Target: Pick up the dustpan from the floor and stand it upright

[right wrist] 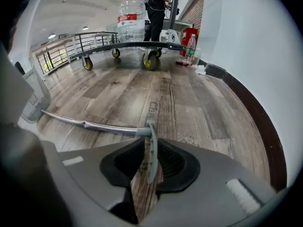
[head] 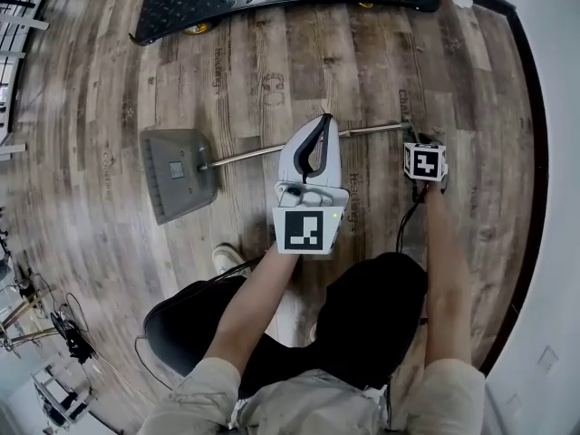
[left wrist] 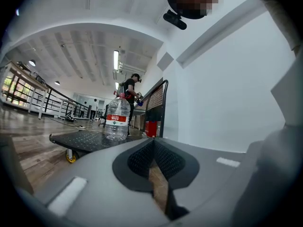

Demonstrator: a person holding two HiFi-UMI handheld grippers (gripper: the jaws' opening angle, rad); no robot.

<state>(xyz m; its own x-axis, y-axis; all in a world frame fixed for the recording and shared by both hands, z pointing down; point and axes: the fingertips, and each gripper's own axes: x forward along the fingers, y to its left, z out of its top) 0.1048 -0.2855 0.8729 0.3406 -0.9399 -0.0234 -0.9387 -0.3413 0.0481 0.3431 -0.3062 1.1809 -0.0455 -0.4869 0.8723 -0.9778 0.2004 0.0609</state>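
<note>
Head view: the dustpan (head: 178, 172) lies flat on the floor (head: 272, 71). Its pan is toward the floor's left edge and its long handle (head: 263, 152) runs right toward the wall side. Nothing shows in the pan. My right gripper (head: 415, 141) is down at the handle's far end. My left gripper (head: 323, 119) hangs over the handle's middle, and I cannot tell whether it touches.

Left gripper view: my jaws are closed on nothing and aimed level at a cart (left wrist: 90, 143). The cart carries a big water bottle (left wrist: 117, 119); I cannot tell how full it is.

Right gripper view: my jaws stand partly apart. The handle's thin end loop (right wrist: 151, 155) sits between the pads, and they are not yet pressing it.

I judge this is the grasp step. Next I must close squarely on that loop, then lift so the pan swings down and stands.
</note>
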